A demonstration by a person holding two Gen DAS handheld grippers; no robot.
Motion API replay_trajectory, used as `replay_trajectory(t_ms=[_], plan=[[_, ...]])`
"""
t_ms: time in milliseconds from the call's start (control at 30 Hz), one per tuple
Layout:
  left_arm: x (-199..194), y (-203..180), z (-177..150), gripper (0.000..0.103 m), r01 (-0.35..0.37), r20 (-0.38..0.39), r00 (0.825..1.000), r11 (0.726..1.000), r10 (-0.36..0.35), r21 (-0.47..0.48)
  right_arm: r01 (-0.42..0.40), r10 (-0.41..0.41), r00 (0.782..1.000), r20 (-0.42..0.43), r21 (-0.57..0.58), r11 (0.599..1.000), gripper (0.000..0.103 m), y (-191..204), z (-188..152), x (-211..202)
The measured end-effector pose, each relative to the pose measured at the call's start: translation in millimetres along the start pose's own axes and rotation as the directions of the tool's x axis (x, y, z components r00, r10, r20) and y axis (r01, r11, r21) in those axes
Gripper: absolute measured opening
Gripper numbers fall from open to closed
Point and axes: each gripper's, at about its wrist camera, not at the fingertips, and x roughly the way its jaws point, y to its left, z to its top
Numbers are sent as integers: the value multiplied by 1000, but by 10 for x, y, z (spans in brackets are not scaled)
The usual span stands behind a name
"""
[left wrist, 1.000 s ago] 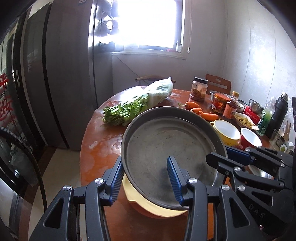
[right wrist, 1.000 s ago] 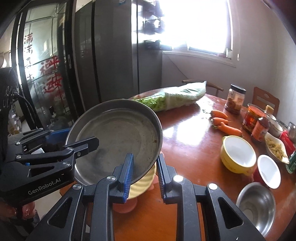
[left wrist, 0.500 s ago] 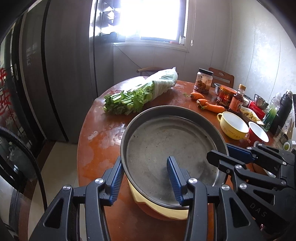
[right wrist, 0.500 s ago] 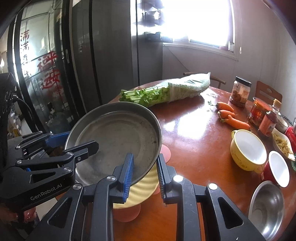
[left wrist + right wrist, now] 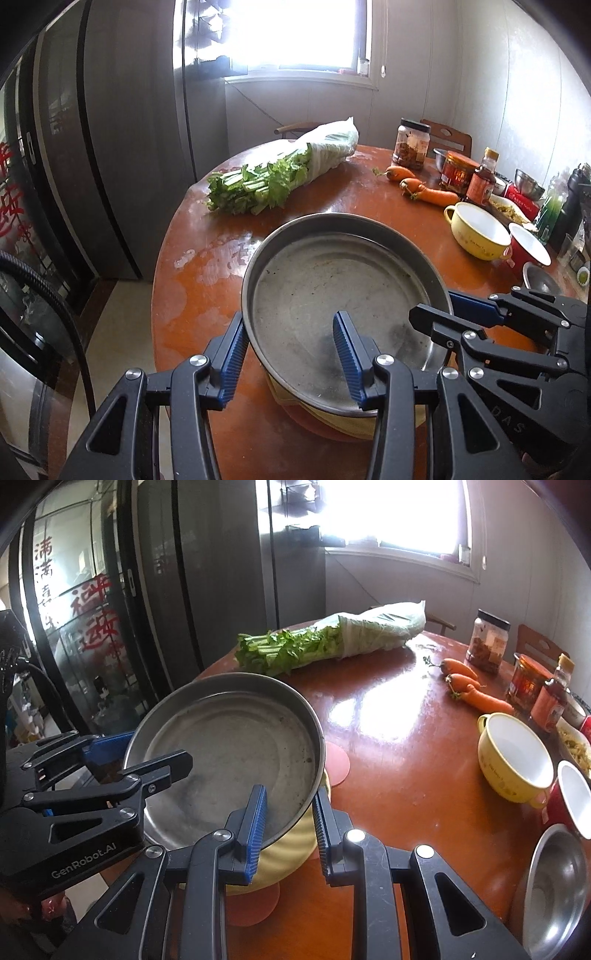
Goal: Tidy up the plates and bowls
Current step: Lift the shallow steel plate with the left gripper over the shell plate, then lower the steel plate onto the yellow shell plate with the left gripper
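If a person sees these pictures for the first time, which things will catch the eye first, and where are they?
First comes the big metal pan near the table's front edge, gripped at its rim by the left gripper and the right gripper, just above a yellow dish. Next, the bagged green celery lies at the far side of the reddish table. The yellow bowl and carrots sit to the right.

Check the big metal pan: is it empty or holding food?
Empty. The metal pan shows a bare, scuffed bottom with only small specks in both wrist views; nothing lies in it besides one pad of each tool gripping its rim.
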Motion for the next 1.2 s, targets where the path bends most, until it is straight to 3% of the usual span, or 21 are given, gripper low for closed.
replay_trajectory(t_ms=[233, 1200], plan=[[53, -25, -22, 47, -17, 3, 1000, 1000, 17, 10, -14, 15, 1000, -9, 22, 1000, 26, -30, -50, 77], [-62, 43, -82, 47, -38, -3, 999, 999, 38, 16, 15, -18, 999, -30, -83, 996, 29, 195, -62, 99]])
